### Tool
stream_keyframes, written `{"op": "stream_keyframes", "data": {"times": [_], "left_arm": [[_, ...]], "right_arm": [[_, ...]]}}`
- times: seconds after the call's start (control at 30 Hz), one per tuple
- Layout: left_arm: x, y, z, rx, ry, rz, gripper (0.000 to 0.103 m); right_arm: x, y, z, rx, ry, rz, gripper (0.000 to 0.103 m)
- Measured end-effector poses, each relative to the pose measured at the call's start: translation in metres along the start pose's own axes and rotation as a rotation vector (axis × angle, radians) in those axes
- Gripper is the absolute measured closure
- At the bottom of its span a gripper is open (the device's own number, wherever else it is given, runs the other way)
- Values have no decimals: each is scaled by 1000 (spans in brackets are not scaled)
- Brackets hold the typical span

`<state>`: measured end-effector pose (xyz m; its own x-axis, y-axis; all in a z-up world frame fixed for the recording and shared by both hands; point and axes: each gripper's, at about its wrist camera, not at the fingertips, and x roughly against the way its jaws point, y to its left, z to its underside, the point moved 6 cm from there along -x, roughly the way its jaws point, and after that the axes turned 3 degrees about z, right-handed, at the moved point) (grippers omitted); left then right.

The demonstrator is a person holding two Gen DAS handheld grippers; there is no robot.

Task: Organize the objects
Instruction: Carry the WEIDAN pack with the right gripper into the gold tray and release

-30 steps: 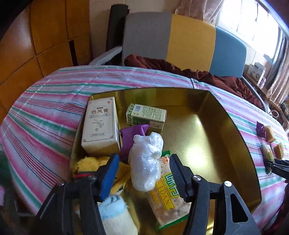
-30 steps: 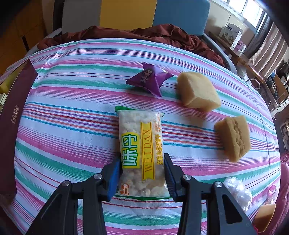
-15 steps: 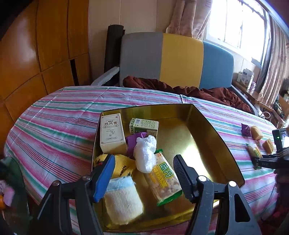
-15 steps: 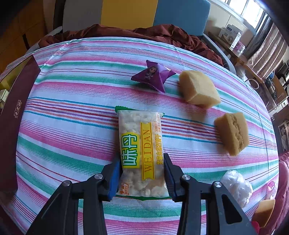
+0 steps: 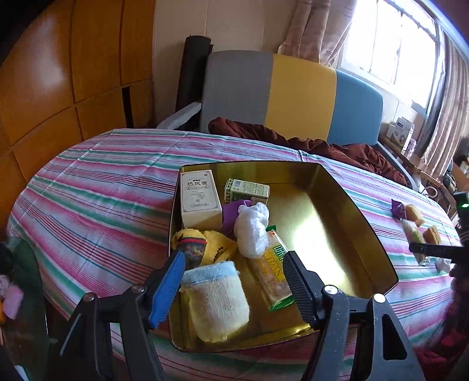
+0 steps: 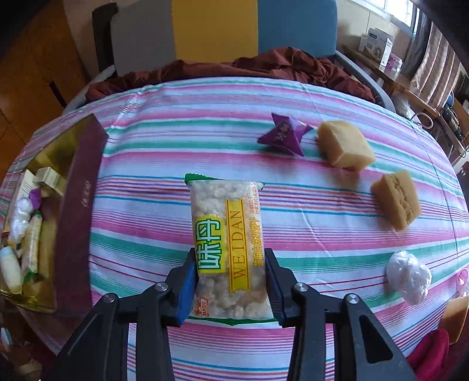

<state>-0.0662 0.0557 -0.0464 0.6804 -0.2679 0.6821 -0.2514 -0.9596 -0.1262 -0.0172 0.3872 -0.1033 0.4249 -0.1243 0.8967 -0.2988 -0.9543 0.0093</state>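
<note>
Right wrist view: the right gripper [image 6: 230, 282] clamps the snack packet's [image 6: 227, 234] near end. Its crumbly contents could crush. The left gripper [image 5: 233, 281], jaws apart, hangs over the gold tray's [image 5: 337, 205] near edge.

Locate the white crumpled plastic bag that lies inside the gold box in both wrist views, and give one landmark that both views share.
Left wrist: the white plastic bag lies mid-frame in the gold box, beside the cream carton.
Right wrist: the same bag shows at the far left edge, inside the box.
Shared landmark: the grey, yellow and blue chair back behind the table.
</note>
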Motion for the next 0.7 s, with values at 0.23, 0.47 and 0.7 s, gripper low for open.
{"op": "stream_keyframes", "data": {"times": [0.23,0.47,0.7], "left_arm": [[8,19,2,63,-15,6,32],[12,43,6,104,-14,-20,32],[11,57,14,127,-3,-36,30]], "right_arm": [[67,99,-14,146,-139,-155,61],[69,214,-3,336,-129,-291,61],[8,250,19,362,28,-218,61]]}}
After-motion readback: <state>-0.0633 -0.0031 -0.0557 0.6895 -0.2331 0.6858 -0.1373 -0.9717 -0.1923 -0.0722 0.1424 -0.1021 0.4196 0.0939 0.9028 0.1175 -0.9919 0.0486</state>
